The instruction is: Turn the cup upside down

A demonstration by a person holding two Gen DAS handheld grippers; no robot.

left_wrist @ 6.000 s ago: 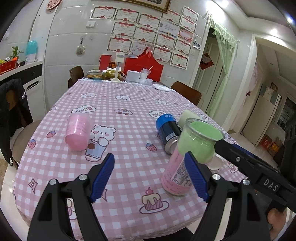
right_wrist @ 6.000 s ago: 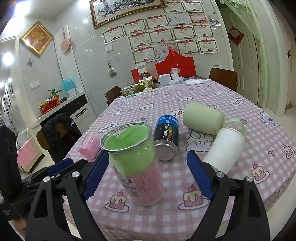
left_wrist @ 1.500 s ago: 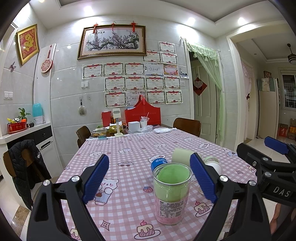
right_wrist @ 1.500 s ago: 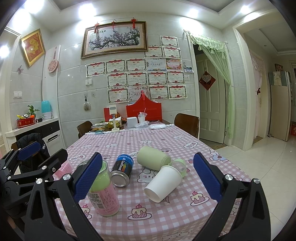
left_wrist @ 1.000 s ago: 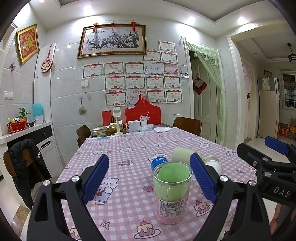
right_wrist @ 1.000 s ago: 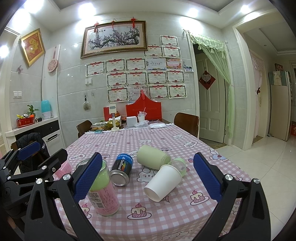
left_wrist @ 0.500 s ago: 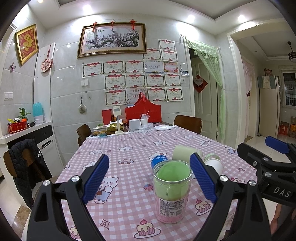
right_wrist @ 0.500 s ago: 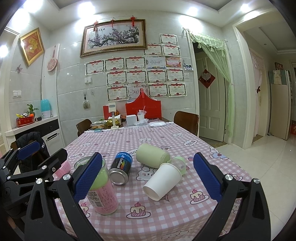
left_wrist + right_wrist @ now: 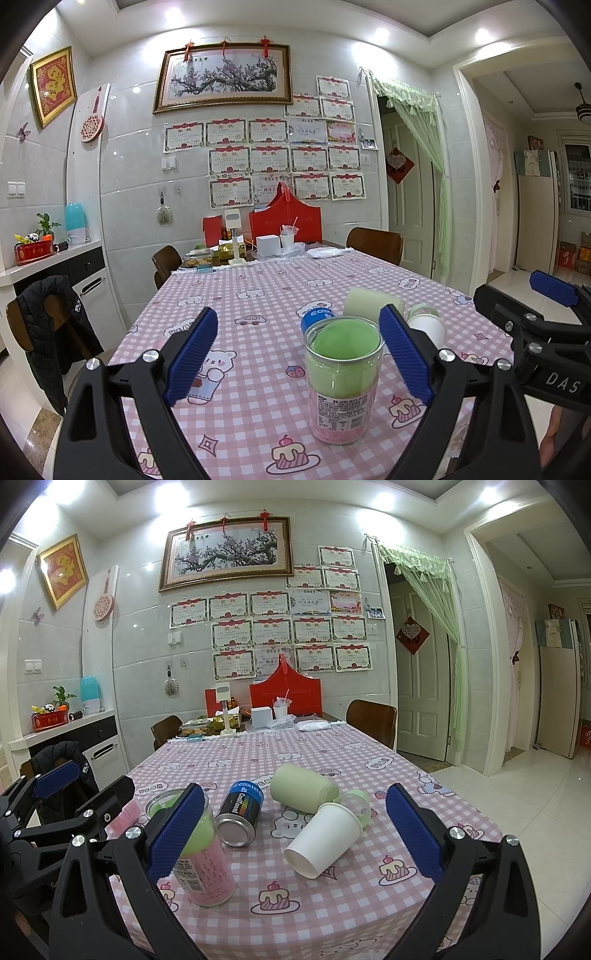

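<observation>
A clear cup (image 9: 341, 380) with green and pink inside stands upright near the table's front edge; it also shows in the right wrist view (image 9: 199, 853). My left gripper (image 9: 295, 354) is open and empty, held back from the cup. My right gripper (image 9: 295, 830) is open and empty, behind the table edge. A white paper cup (image 9: 325, 840) lies on its side. A pale green cup (image 9: 303, 790) lies on its side behind it. A pink cup (image 9: 123, 818) lies at the left, mostly hidden by my left gripper.
A blue can (image 9: 240, 814) lies on its side between the cups. The pink checked tablecloth (image 9: 258, 295) covers the table. Boxes and food (image 9: 258, 243) stand at the far end. Chairs (image 9: 375, 243) stand around. A black jacket (image 9: 48, 325) hangs on a chair at left.
Six seconds ago both grippers were close over the table at the clear cup. Both have pulled back and up. In the last second nothing has moved.
</observation>
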